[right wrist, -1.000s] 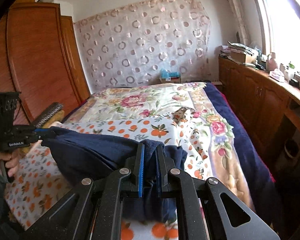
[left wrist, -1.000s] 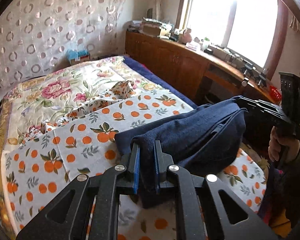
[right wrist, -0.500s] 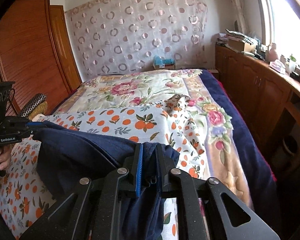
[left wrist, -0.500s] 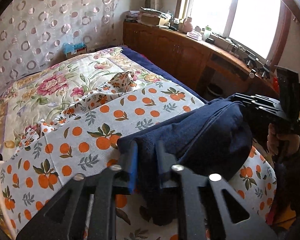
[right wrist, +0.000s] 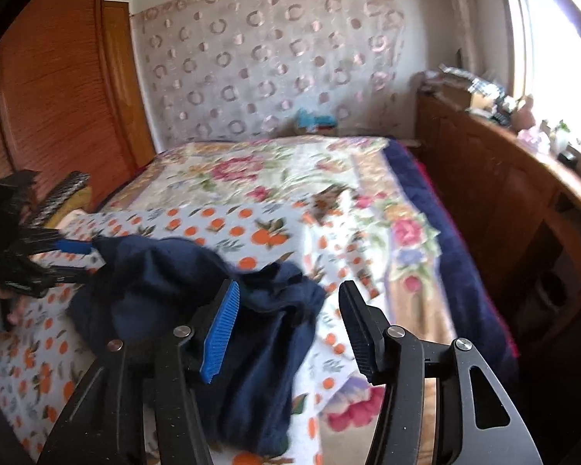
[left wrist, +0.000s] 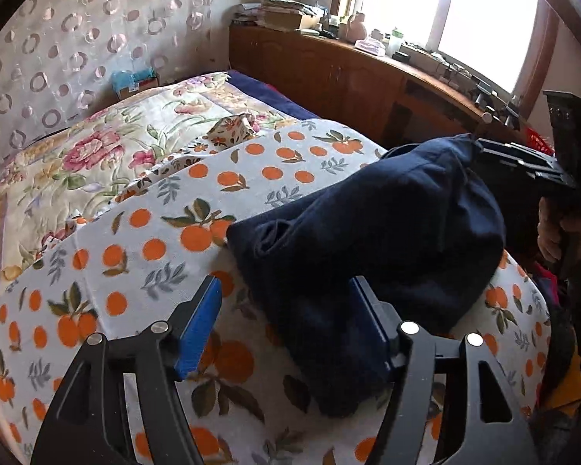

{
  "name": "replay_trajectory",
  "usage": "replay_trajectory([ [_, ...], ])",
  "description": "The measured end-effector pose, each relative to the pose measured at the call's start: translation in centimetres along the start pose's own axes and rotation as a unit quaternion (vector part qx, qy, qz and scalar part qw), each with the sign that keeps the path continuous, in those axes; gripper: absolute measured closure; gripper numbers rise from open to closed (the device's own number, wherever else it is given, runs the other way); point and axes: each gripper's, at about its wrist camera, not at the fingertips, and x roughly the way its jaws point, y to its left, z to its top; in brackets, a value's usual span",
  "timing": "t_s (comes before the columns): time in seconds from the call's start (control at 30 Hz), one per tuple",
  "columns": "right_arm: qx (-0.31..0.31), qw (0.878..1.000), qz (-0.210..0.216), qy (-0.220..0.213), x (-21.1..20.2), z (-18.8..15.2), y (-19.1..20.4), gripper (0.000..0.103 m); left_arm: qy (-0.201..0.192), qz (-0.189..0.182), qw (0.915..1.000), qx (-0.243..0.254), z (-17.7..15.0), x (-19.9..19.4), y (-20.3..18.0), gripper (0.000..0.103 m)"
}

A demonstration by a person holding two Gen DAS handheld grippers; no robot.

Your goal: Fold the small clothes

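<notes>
Navy garment [left wrist: 368, 232] slumped on bed [left wrist: 143, 240], long axis spanning both claws; left claw [left wrist: 290, 325] and right claw [right wrist: 286, 325] just opened wide, cloth loose between pads.

We are in a bedroom at home. In front of our grippers is a big bed [right wrist: 414, 209] with a flower blanket [left wrist: 108, 147] and an orange-print sheet [left wrist: 143, 240]. A wooden wardrobe [right wrist: 58, 97] stands to the left, a low cabinet [left wrist: 329, 73] under the window [left wrist: 484, 19] to the right.

Black gripper [left wrist: 286, 321] frames (silver screws), blue pads [left wrist: 197, 329].
</notes>
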Motion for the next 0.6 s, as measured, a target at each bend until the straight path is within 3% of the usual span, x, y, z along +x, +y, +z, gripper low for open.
replay_trajectory([
  [0.23, -0.009, 0.999, 0.035, 0.026, 2.6, 1.1, -0.5, 0.050, -0.015, 0.014, 0.9997, -0.014, 2.6, 1.9, 1.2, 0.035],
  [0.27, -0.007, 0.999, 0.043, 0.029, 2.9, 1.5, -0.7, 0.074, -0.015, 0.016, 0.9996, -0.018, 2.8, 2.2, 1.5, 0.035],
  [0.3, -0.006, 0.998, 0.051, 0.030, 3.1, 1.8, -1.0, 0.085, -0.014, 0.018, 0.9995, -0.020, 2.8, 2.5, 1.7, 0.035],
  [0.37, 0.009, 0.998, 0.058, 0.027, 3.3, 2.2, -1.7, 0.094, -0.009, 0.025, 0.9994, -0.024, 2.7, 3.1, 2.0, 0.035],
  [0.47, 0.028, 0.999, 0.013, 0.029, 3.5, 2.6, -2.8, 0.095, -0.007, 0.027, 0.9987, -0.042, 2.3, 3.6, 2.8, 0.035],
  [0.6, 0.034, 0.999, -0.002, 0.037, 3.8, 2.7, -2.9, 0.095, -0.024, 0.035, 0.9972, -0.062, 2.4, 2.6, 3.3, 0.034],
])
